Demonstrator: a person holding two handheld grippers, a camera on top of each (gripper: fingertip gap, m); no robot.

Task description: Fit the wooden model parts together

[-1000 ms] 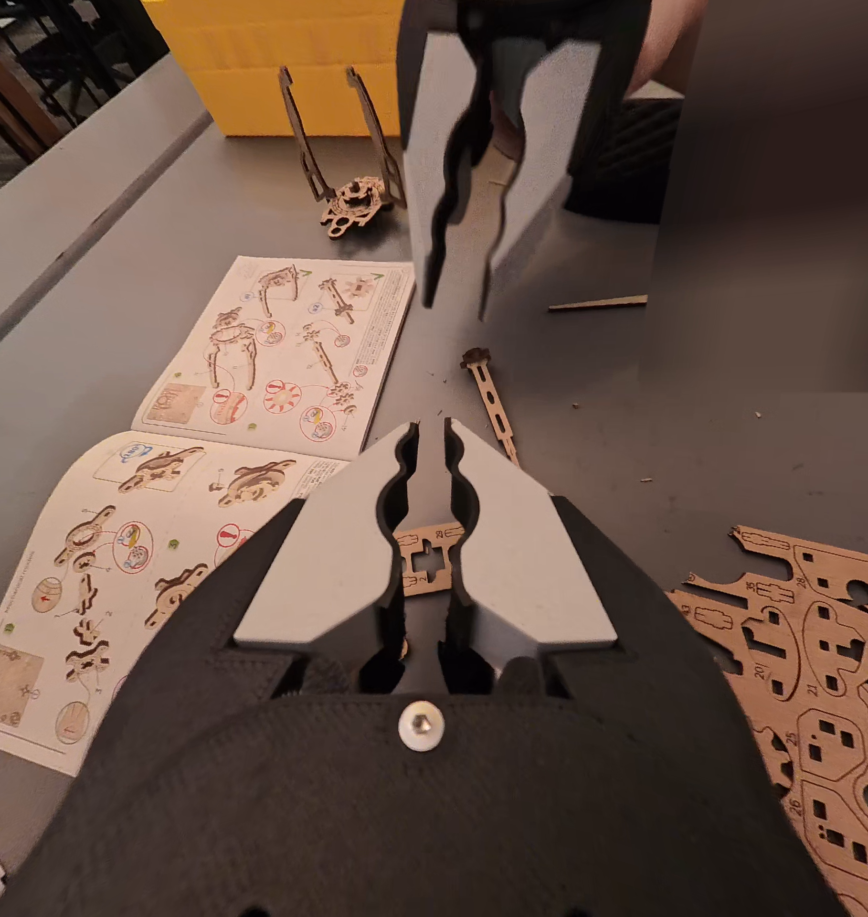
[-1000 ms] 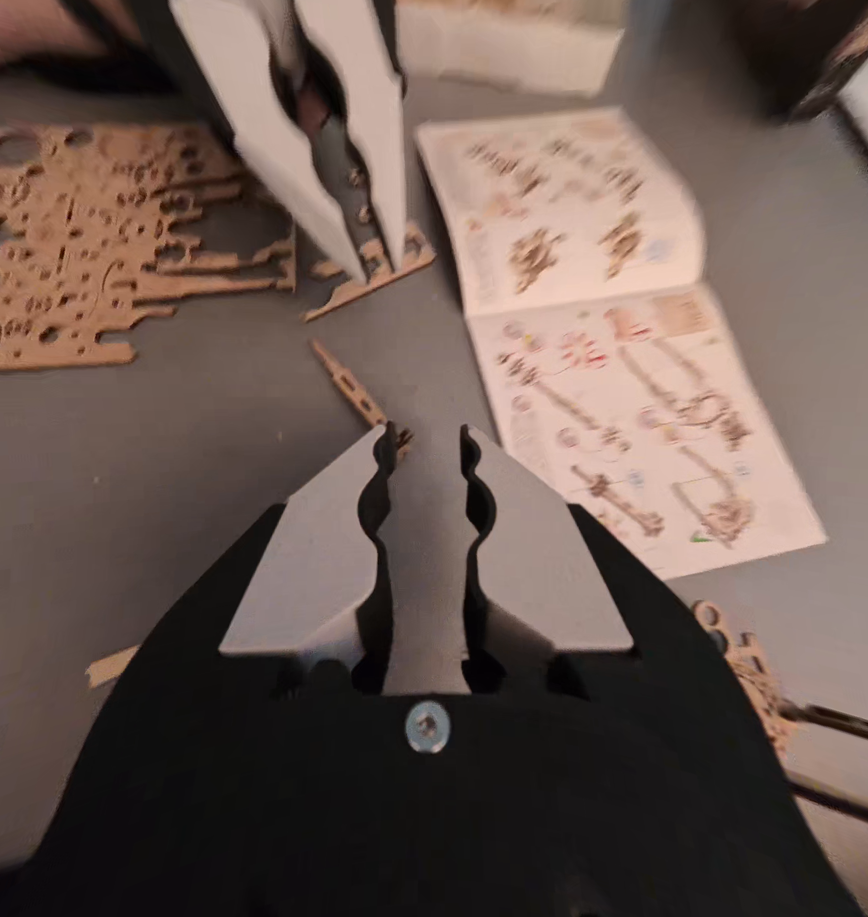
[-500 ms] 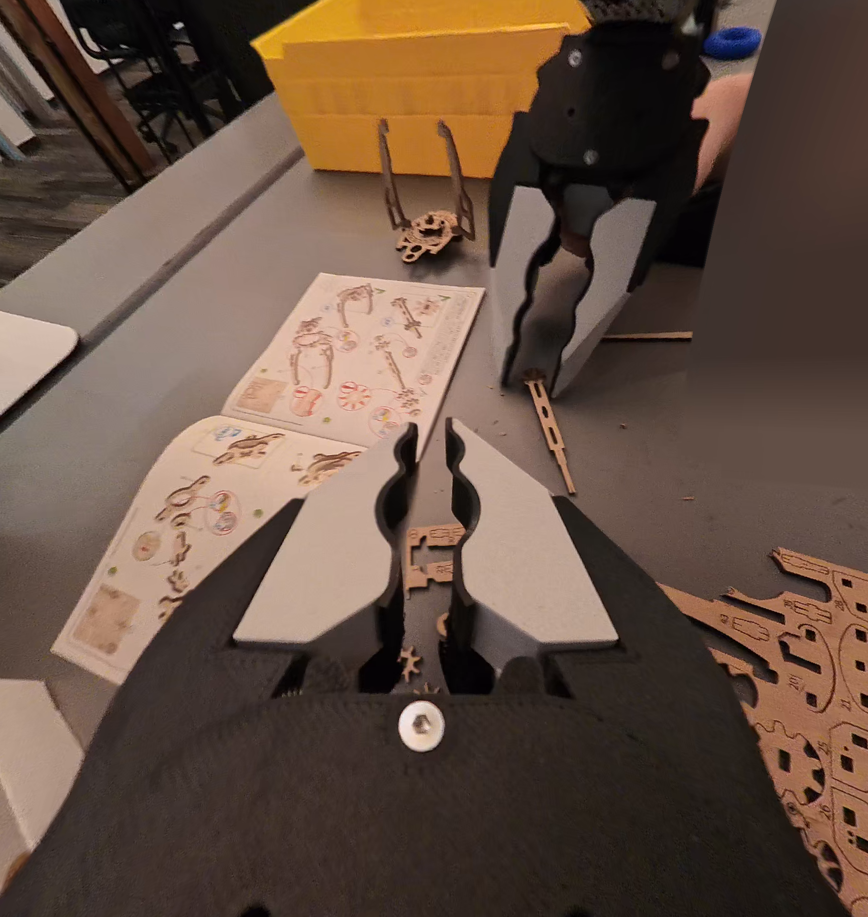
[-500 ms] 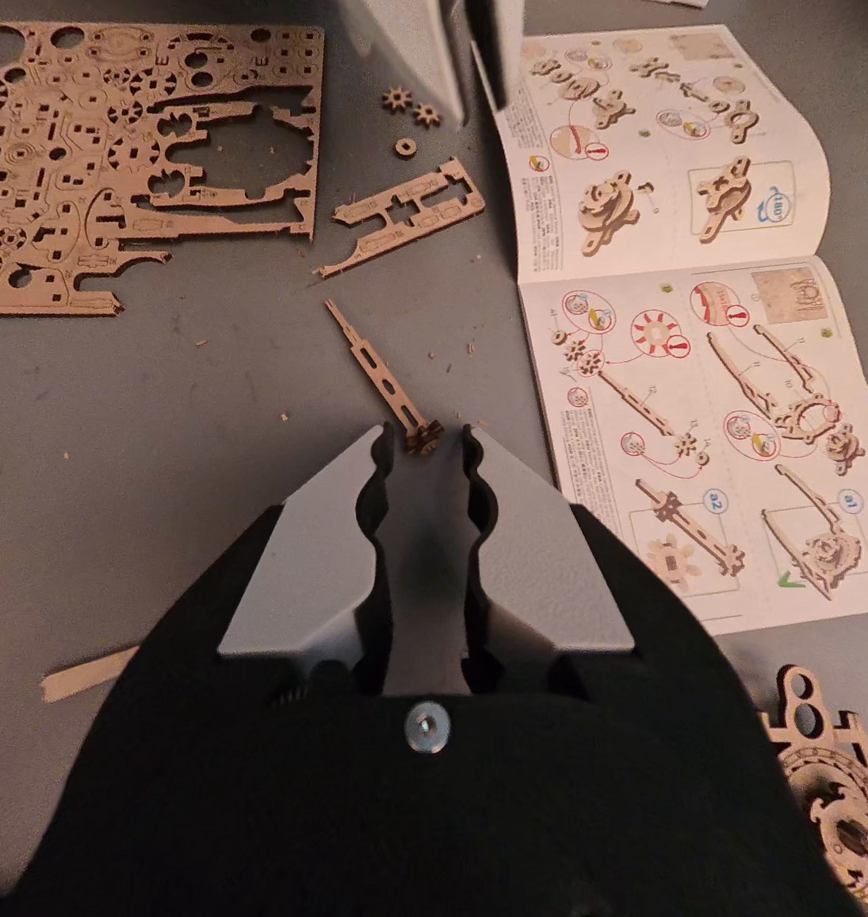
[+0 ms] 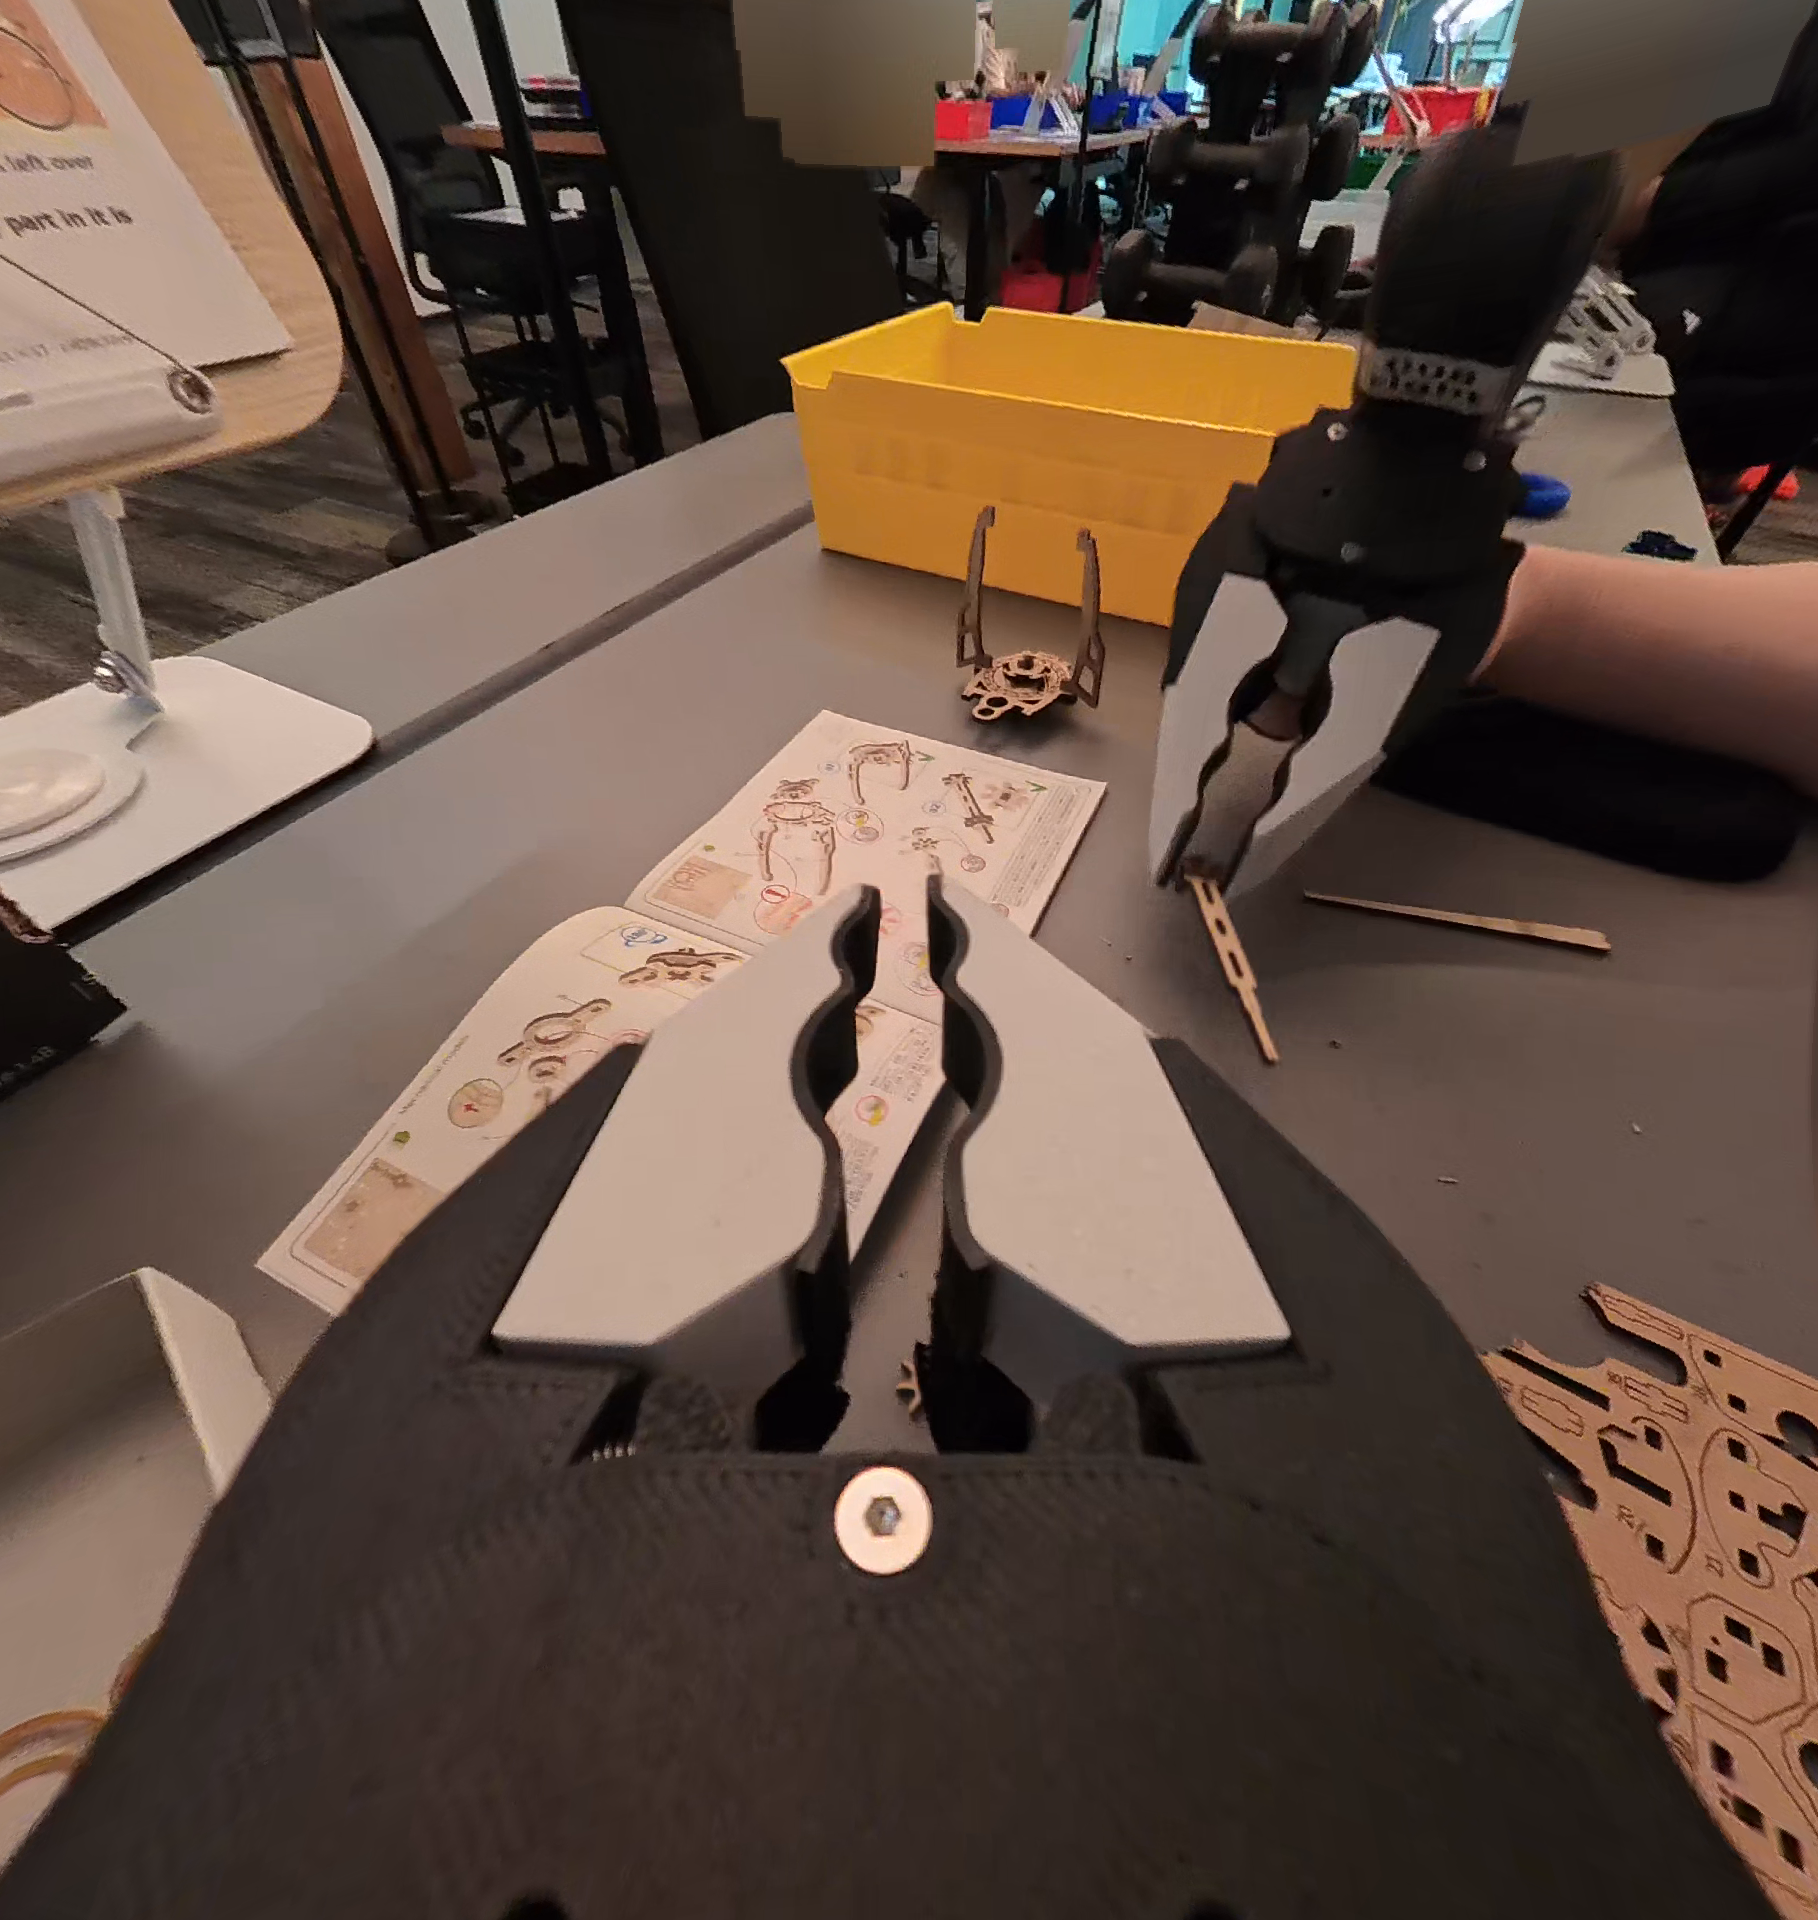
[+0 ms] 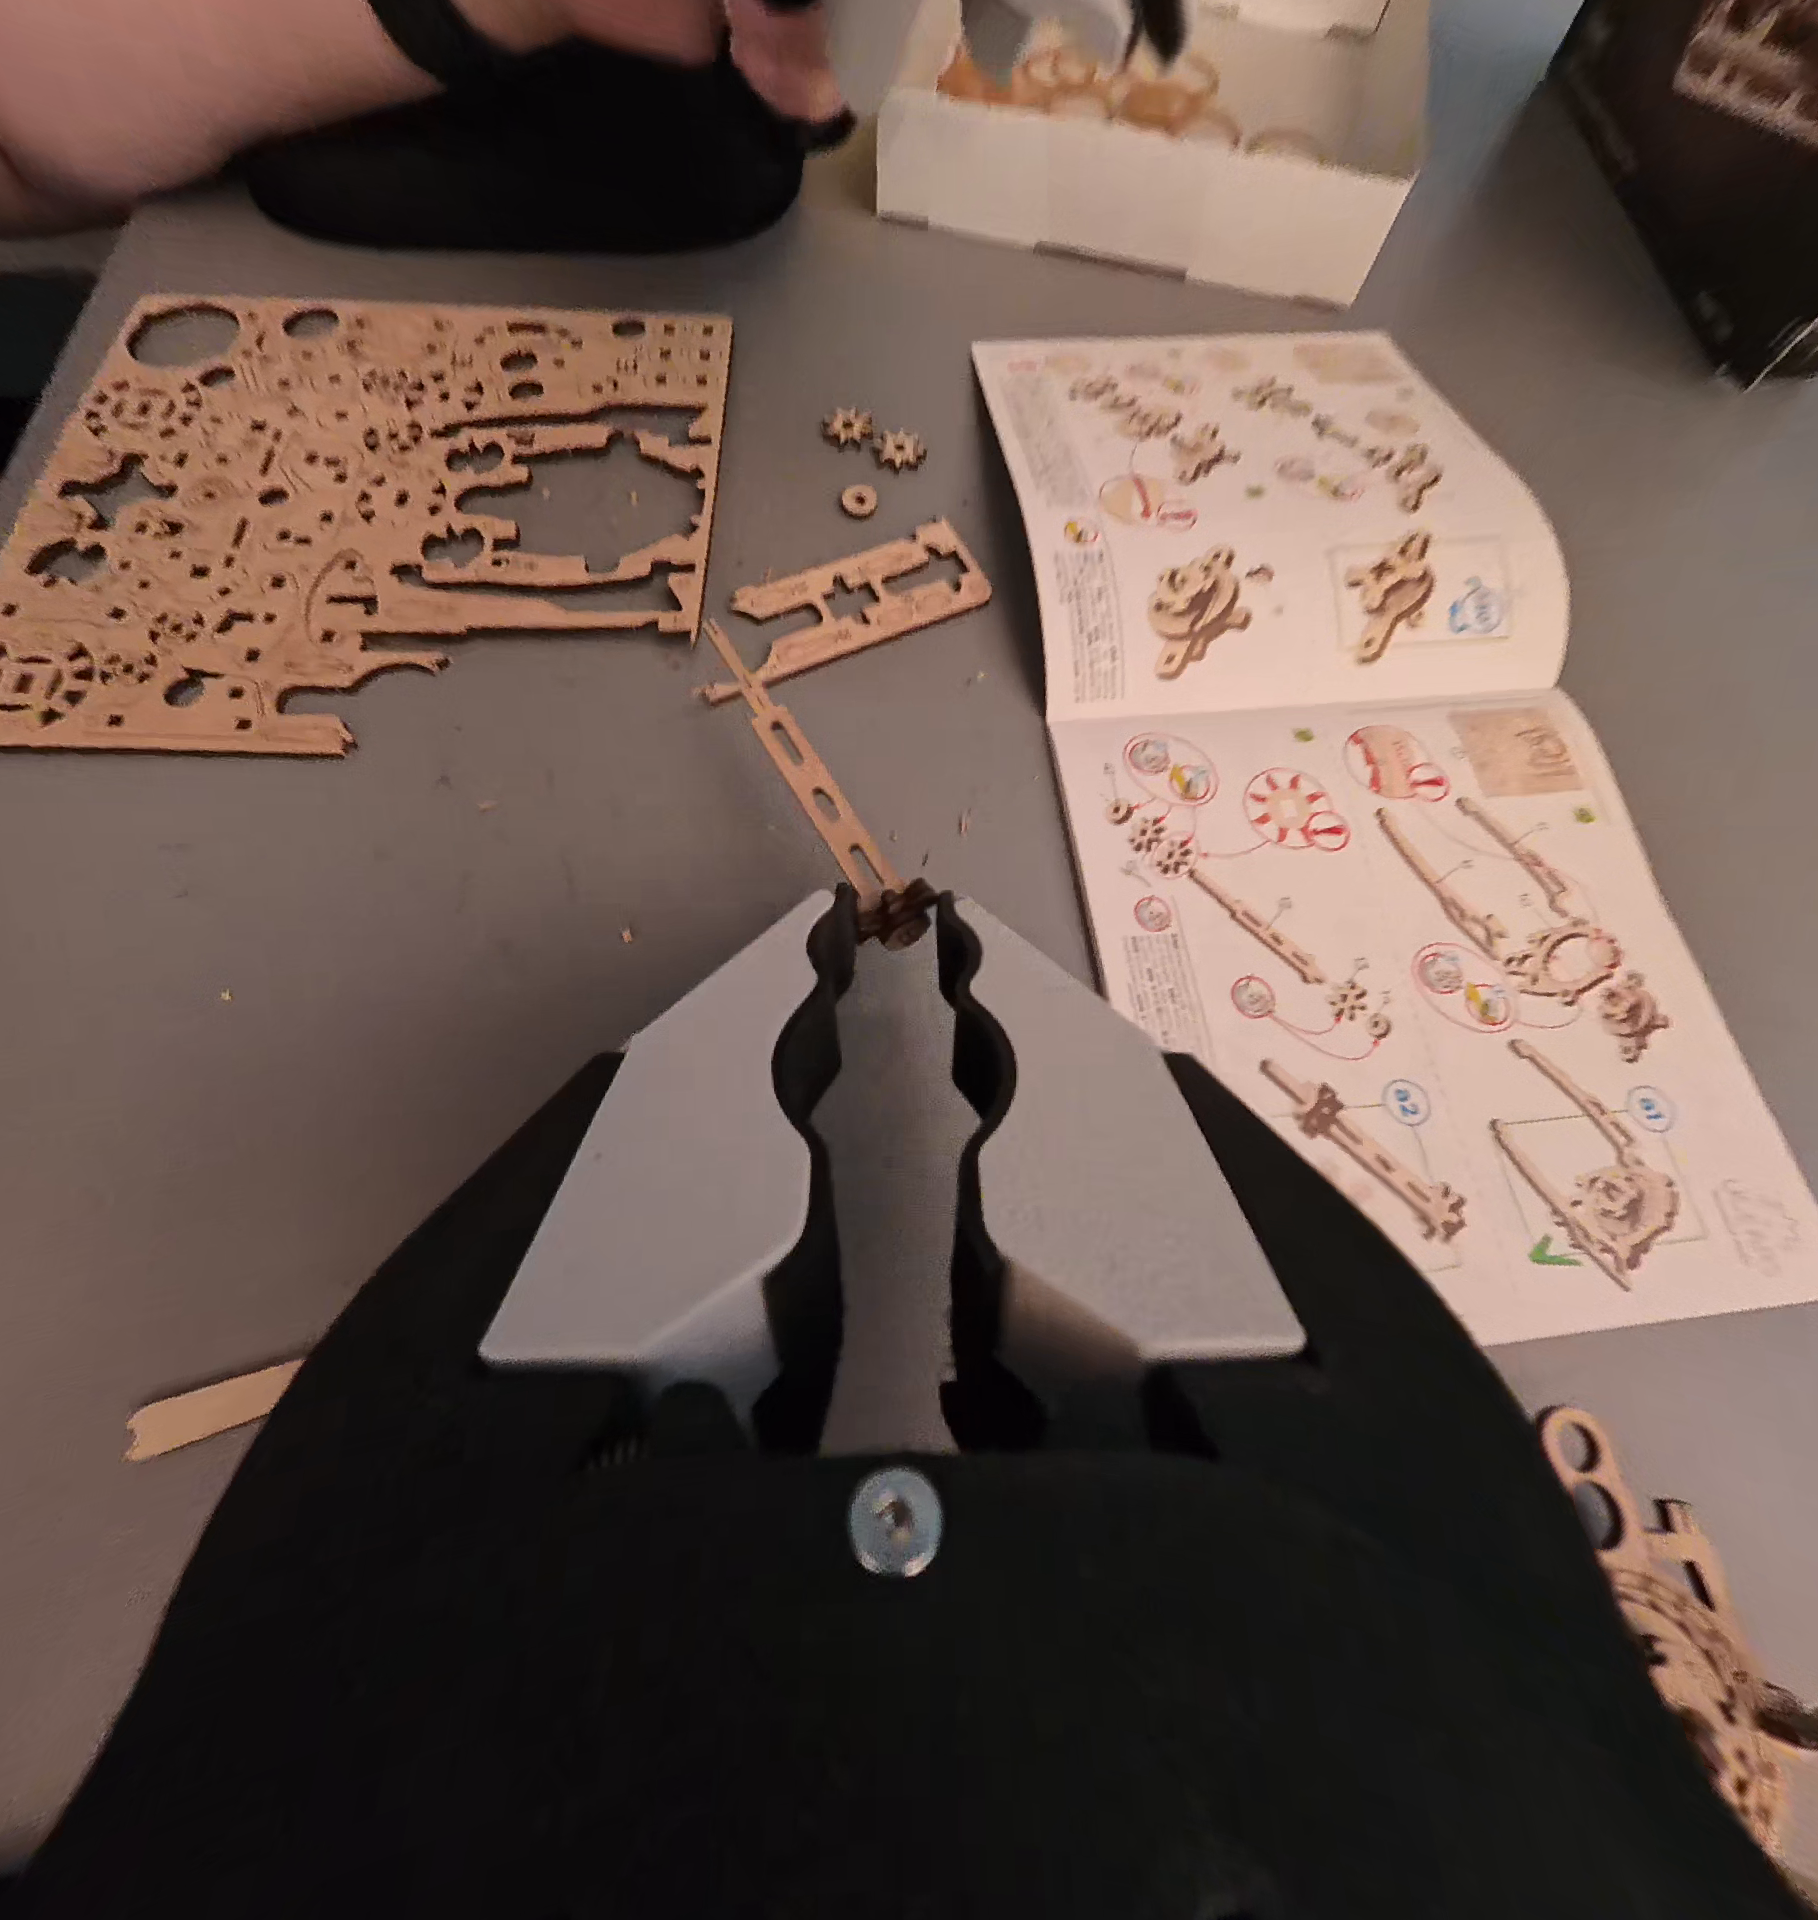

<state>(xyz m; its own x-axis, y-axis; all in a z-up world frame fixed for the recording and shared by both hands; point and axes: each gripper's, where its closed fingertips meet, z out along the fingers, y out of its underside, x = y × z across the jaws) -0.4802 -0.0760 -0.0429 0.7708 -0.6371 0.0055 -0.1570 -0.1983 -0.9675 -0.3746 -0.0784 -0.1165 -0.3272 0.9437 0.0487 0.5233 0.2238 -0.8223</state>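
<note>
A thin wooden stick with a small gear on its near end lies on the grey table. My right gripper is shut on that gear end. The left wrist view shows it tip-down at the stick. My left gripper is empty, its jaws almost together, held above the booklet. Two loose gears, a washer and a small offcut frame lie beyond the stick. A partly built model stands by the yellow bin.
A punched wooden sheet lies left of the stick and the open booklet lies right of it. A white box and a black box stand at the far edge. A thin wood strip, a black pad and a white stand are nearby. My hands' fingertips stand some 15 centimeters from each other.
My right gripper came down and closed on the stick's gear end. My left gripper drew back from the loose parts and tilted up, still empty.
</note>
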